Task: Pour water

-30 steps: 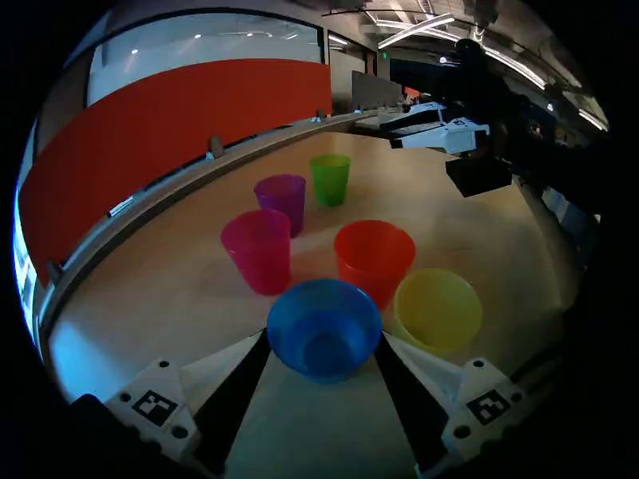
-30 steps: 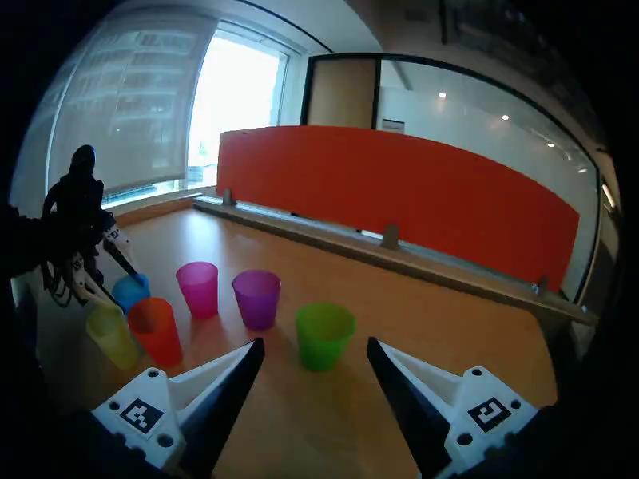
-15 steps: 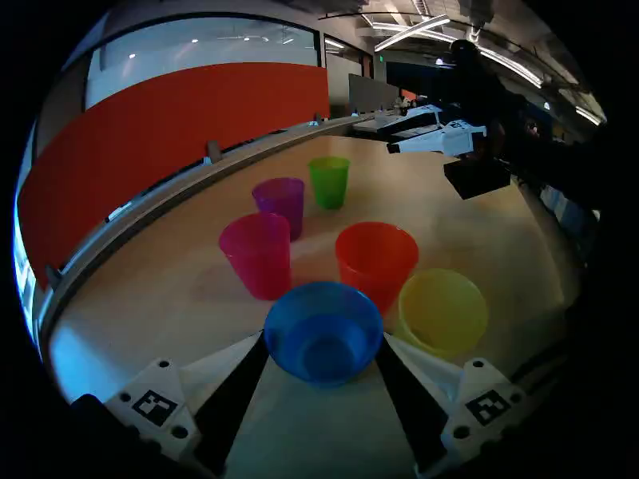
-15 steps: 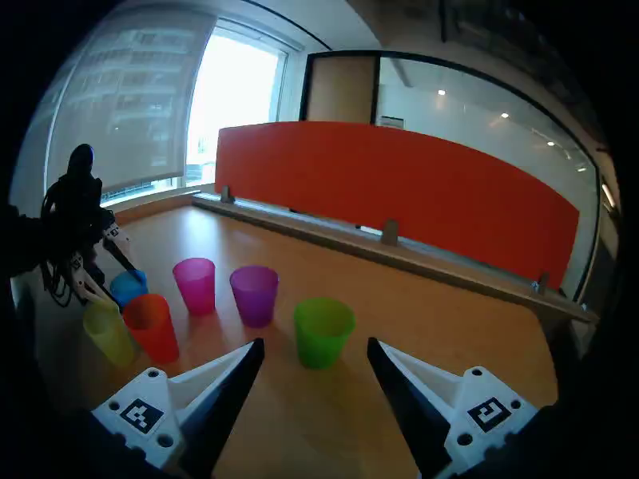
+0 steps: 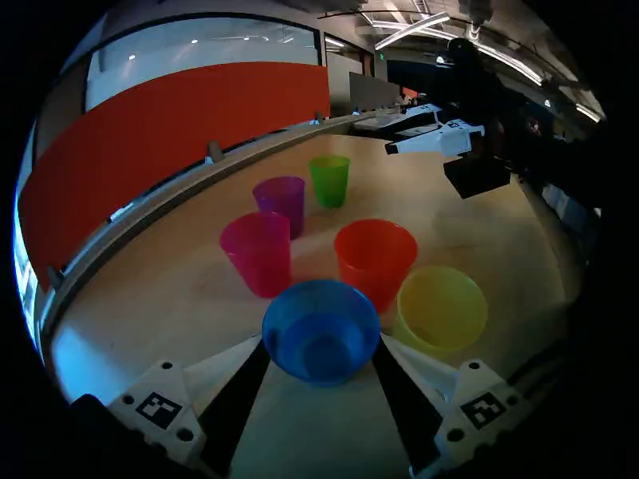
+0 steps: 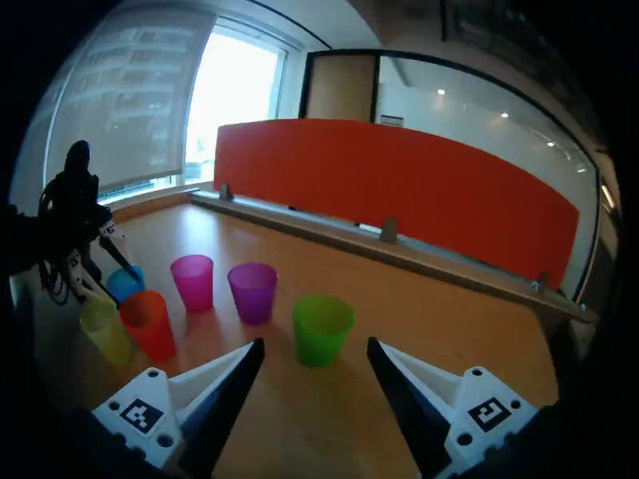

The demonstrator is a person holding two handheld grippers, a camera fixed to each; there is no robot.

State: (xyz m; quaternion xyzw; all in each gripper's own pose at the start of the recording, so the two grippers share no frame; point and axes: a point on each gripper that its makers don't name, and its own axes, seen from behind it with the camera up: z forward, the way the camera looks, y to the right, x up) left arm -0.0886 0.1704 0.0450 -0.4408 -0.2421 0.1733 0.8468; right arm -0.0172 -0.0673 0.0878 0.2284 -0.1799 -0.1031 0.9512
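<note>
A blue cup (image 5: pixel 321 319) sits between the fingers of my left gripper (image 5: pixel 319 345), which is shut on its sides near the table's front edge. Behind it stand a pink cup (image 5: pixel 259 251), a purple cup (image 5: pixel 279 203), a green cup (image 5: pixel 330 180), an orange cup (image 5: pixel 374 259) and a yellow cup (image 5: pixel 441 307), all upright. My right gripper (image 6: pixel 314 343) is open and holds nothing. The green cup (image 6: pixel 322 330) stands just beyond its fingertips. In the right gripper view the left gripper (image 6: pixel 104 239) is at the blue cup (image 6: pixel 125 283).
The wooden table (image 6: pixel 447 335) ends at a low rail with an orange partition (image 6: pixel 415 191) behind it. A bright window (image 6: pixel 232 112) is at the far left. In the left gripper view the right gripper (image 5: pixel 435 142) hovers over the table's far right, held by a person in dark sleeves.
Almost nothing differs. The blue cup stays between my left fingers. In the right gripper view the cups have drifted slightly up and left.
</note>
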